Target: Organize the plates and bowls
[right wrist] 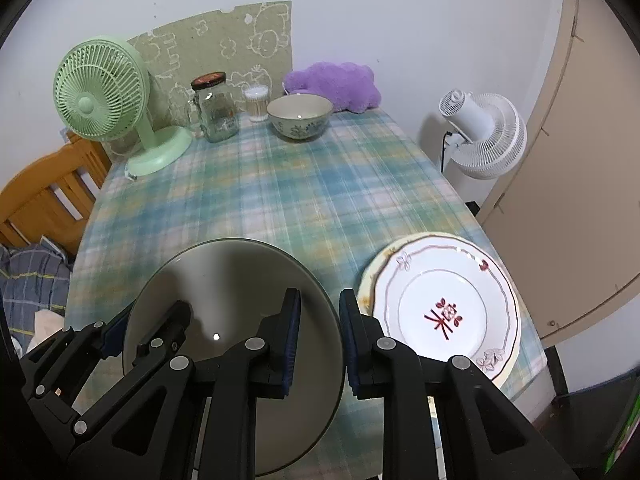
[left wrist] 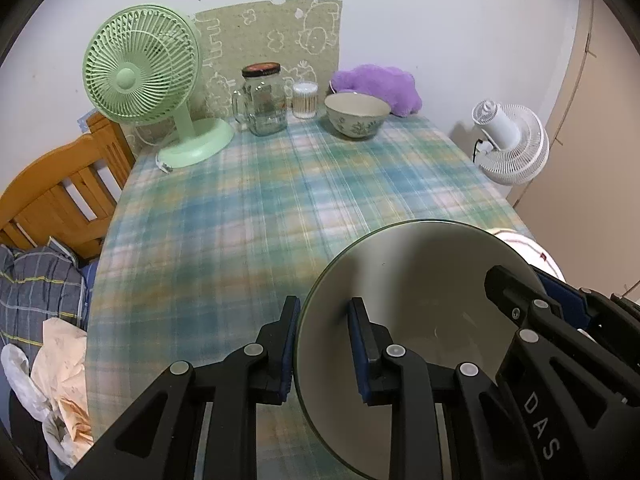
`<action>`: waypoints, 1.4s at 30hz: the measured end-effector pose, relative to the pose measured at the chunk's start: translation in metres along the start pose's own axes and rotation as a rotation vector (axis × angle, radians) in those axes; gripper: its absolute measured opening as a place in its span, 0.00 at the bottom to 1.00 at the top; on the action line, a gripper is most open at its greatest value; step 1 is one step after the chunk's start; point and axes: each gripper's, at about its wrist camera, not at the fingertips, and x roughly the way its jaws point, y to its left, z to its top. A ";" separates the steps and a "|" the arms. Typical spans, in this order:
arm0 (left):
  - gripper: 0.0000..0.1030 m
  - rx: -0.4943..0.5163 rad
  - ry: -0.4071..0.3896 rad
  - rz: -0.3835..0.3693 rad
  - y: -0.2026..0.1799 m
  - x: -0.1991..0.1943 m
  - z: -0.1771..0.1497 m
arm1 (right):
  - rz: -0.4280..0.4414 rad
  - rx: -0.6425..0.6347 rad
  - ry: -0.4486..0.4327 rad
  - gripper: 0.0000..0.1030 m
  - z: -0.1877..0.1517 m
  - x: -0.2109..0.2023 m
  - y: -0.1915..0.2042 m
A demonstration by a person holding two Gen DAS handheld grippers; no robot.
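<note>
A plain grey plate [left wrist: 420, 280] [right wrist: 224, 280] hangs over the near part of the table, held from both sides. My left gripper [left wrist: 324, 304] is shut on its left rim, one pad above and one below. My right gripper [right wrist: 320, 294] is shut on the opposite rim. Each gripper also shows in the other's view, the right gripper [left wrist: 532, 280] and the left gripper [right wrist: 148, 316]. A white plate with red markings [right wrist: 444, 312] lies on a cream plate [right wrist: 370, 276] at the table's near right edge. A floral bowl [left wrist: 357, 114] [right wrist: 299, 116] stands at the far side.
Along the back of the plaid tablecloth [left wrist: 280, 208] stand a green fan [left wrist: 140, 64], a glass jar [left wrist: 264, 100], a cotton-swab tub [left wrist: 305, 100] and a purple plush [left wrist: 376, 84]. A white fan [right wrist: 484, 132] stands off the right edge, a wooden chair [left wrist: 60, 196] at the left.
</note>
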 end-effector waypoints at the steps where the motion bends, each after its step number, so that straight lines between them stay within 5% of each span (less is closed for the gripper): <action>1: 0.22 0.001 0.006 0.003 -0.001 0.002 -0.001 | 0.003 0.004 0.006 0.23 -0.001 0.002 -0.001; 17: 0.23 -0.041 0.101 0.095 -0.005 0.031 -0.020 | 0.108 -0.011 0.105 0.23 -0.016 0.042 -0.009; 42: 0.24 -0.101 0.134 0.097 0.001 0.053 -0.027 | 0.122 -0.028 0.111 0.23 -0.020 0.067 -0.006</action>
